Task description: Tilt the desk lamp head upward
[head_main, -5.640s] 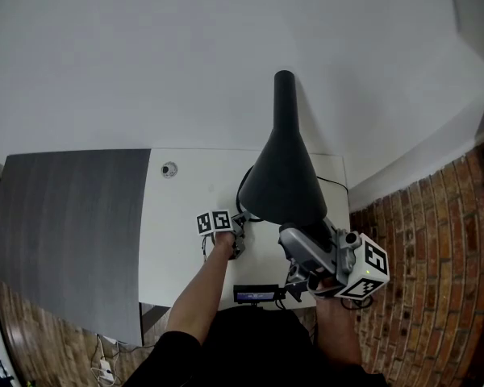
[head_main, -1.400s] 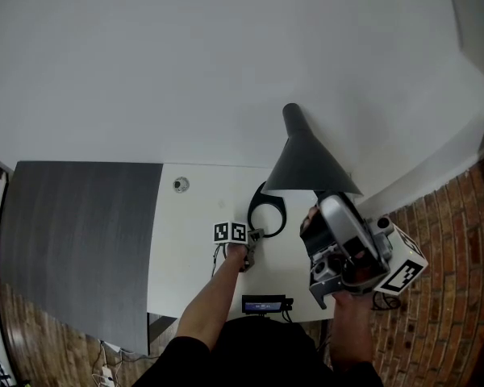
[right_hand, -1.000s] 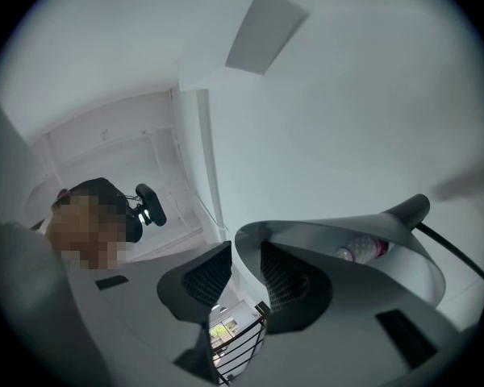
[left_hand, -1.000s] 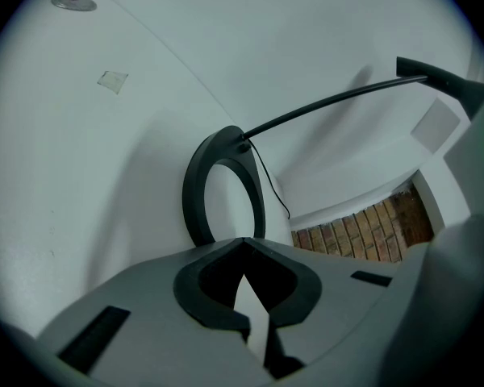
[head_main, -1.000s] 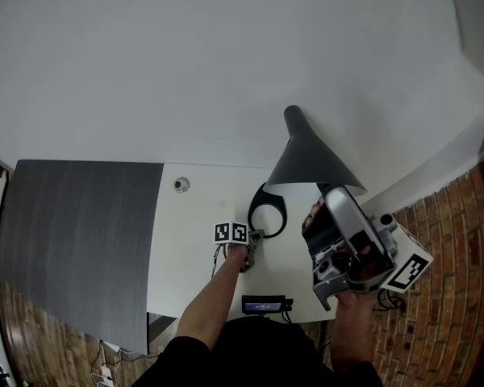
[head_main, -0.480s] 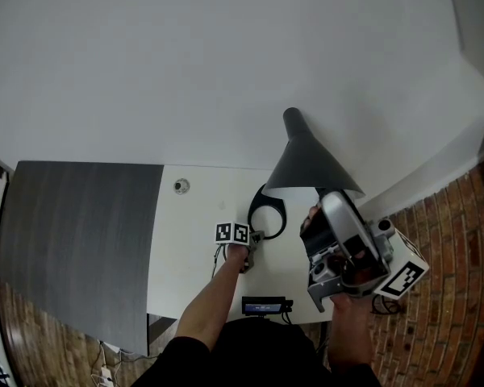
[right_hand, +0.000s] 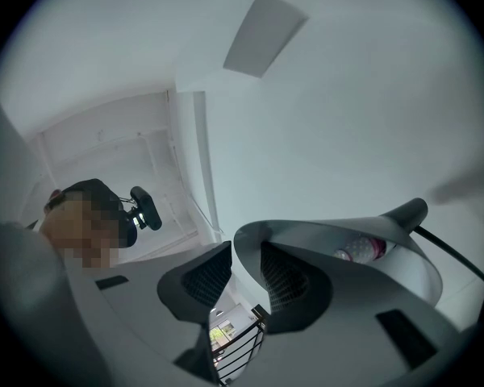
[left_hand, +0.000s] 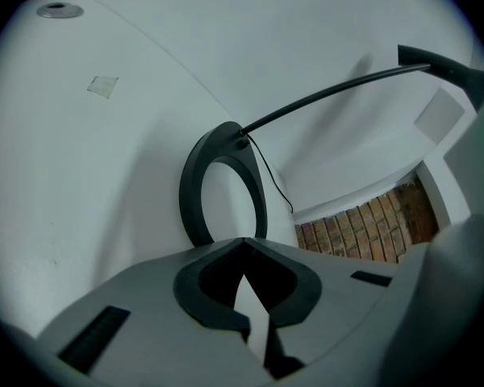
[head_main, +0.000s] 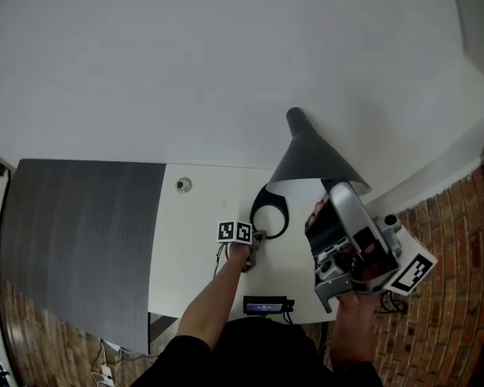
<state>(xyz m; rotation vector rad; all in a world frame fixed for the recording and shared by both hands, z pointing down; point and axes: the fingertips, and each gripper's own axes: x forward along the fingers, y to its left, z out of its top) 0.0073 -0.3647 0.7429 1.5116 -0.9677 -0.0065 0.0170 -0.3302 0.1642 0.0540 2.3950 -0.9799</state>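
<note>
1. Right tool (head_main: pixel 319 210) (right_hand: pixel 238 252) is gripping the rim of the lamp head (head_main: pixel 310 158) (right_hand: pixel 320 227). One jaw is sitting inside the cone and the other outside, with the rim pinched between them.
2. That tool is pointing upward. The lamp head is sitting right at its tips and narrowing away from it toward the wall, with the open mouth facing back at the tool.
3. A bulb (right_hand: pixel 359 250) is showing inside the cone, just past the inner jaw.
4. Left tool (head_main: pixel 254 238) (left_hand: pixel 242 244) is lying low over the desk (head_main: pixel 194 240) (left_hand: pixel 89 176). Its jaws are closed together and holding nothing.
5. The base (head_main: pixel 284 216) (left_hand: pixel 192 192), a black ring, is lying flat on the desk just ahead of the left tool's tips. Whether they are touching cannot be told.
6. The stem (left_hand: pixel 331 95) is leaving the ring's far edge and arching up and away to the left tool's right, toward the lamp head.
7. The right tool is hanging higher than the left tool and off to its right, with the base lying between them.
</note>
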